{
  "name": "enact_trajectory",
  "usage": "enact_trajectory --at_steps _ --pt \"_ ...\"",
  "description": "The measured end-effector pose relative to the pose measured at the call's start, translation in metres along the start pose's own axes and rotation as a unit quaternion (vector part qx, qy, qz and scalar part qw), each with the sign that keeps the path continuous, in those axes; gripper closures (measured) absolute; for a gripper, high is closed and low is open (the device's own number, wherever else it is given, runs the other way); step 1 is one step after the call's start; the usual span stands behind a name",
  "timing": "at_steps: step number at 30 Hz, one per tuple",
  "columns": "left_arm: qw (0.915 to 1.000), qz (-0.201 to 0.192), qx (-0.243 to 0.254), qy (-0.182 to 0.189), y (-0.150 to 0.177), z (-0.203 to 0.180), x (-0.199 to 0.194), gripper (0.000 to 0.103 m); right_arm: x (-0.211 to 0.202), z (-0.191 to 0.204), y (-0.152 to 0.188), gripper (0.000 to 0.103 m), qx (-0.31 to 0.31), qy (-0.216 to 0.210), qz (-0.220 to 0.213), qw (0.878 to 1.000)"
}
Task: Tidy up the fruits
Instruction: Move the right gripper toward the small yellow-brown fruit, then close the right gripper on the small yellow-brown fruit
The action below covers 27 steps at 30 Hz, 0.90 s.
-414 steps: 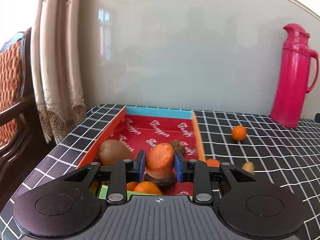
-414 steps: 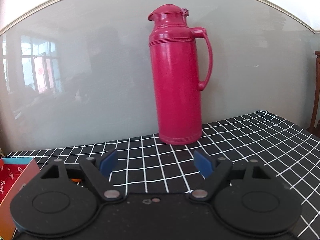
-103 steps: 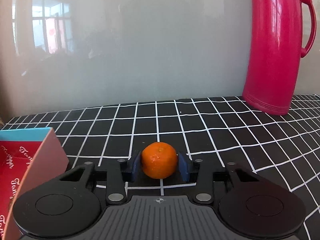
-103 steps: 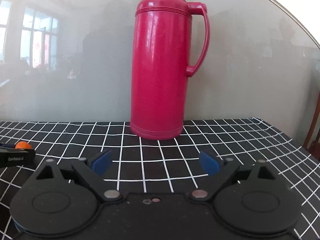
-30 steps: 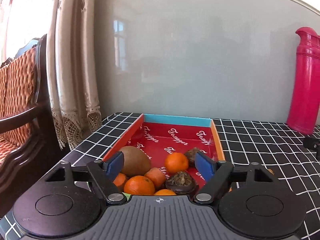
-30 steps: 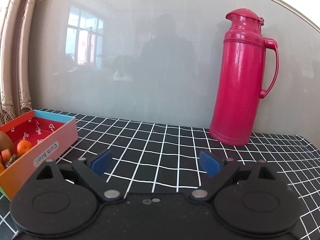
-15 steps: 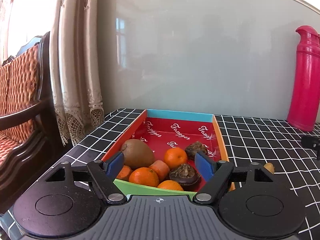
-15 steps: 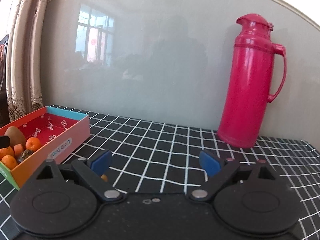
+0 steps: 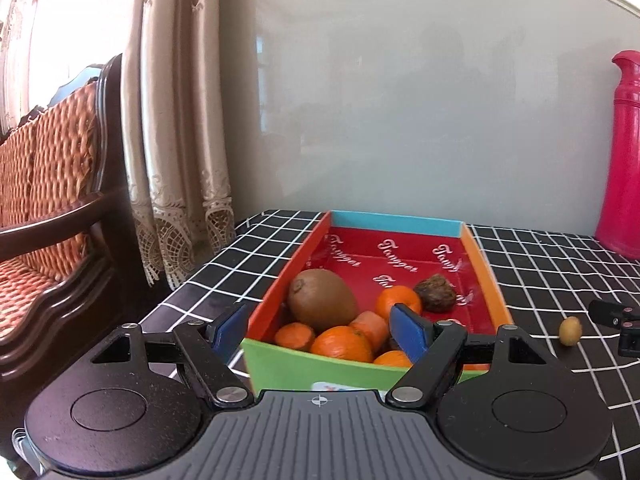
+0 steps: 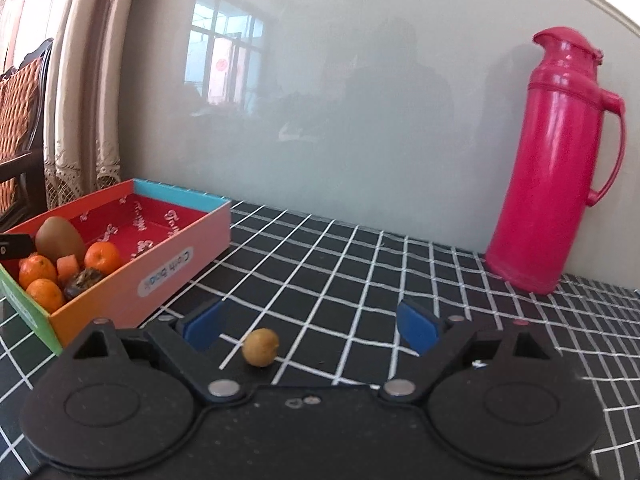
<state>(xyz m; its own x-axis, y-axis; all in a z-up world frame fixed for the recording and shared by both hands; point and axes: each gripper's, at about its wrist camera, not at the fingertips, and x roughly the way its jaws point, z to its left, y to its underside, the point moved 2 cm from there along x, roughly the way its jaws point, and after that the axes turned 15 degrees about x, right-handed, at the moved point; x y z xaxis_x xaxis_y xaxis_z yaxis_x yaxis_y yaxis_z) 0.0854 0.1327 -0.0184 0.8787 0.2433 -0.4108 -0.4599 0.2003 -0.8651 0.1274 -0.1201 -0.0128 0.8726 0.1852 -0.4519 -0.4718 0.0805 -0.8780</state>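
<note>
I hold the left gripper (image 9: 318,326) just in front of the fruit box (image 9: 485,276), its blue fingers (image 9: 408,328) spread with nothing between the pads; one finger hangs outside the box's near left corner, the other over the fruit at the near end. Inside the box, at its near end, I see a kiwi (image 9: 322,300) against the left wall, several mandarins (image 9: 342,344), a carrot piece (image 9: 370,326) and a dark, wrinkled fruit (image 9: 436,298) near the right wall; the far half shows only the red printed lining. My right gripper (image 10: 310,326) sits to the right of the box, low over the black checked tablecloth (image 10: 360,264); its jaws have just been closing a little yet stand wide, pads touching nothing. A small tan round fruit (image 10: 261,347), perhaps a longan, lies on the cloth between those fingers, nearer the left one, just beside the box's near right corner. A pink thermos (image 10: 554,168) stands upright well to the right of the box, against the wall.
</note>
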Motion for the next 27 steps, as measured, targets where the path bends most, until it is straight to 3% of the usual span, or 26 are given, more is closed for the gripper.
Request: enact_trajectory --at_steps 11,13,17,20,27 --pt "0.9997 0.014 -0.011 -0.014 0.009 0.025 0.005 0.026 0.026 0.014 0.01 0.052 0.011 -0.008 0.057 0.998" --pt "0.9997 0.015 -0.012 -0.016 0.01 0.028 0.005 0.026 0.031 0.017 0.012 0.064 0.009 -0.008 0.067 0.998" --pt "0.9996 0.018 -0.013 -0.018 0.013 0.033 0.006 0.026 0.039 0.021 0.016 0.067 0.009 -0.003 0.081 0.997" --pt "0.9994 0.019 -0.018 -0.021 0.014 0.038 0.007 0.026 0.043 0.021 0.017 0.08 0.018 -0.002 0.089 0.996" --pt "0.9992 0.014 -0.027 -0.025 0.014 0.042 0.007 0.026 0.041 0.02 0.016 0.08 0.024 -0.003 0.085 0.996"
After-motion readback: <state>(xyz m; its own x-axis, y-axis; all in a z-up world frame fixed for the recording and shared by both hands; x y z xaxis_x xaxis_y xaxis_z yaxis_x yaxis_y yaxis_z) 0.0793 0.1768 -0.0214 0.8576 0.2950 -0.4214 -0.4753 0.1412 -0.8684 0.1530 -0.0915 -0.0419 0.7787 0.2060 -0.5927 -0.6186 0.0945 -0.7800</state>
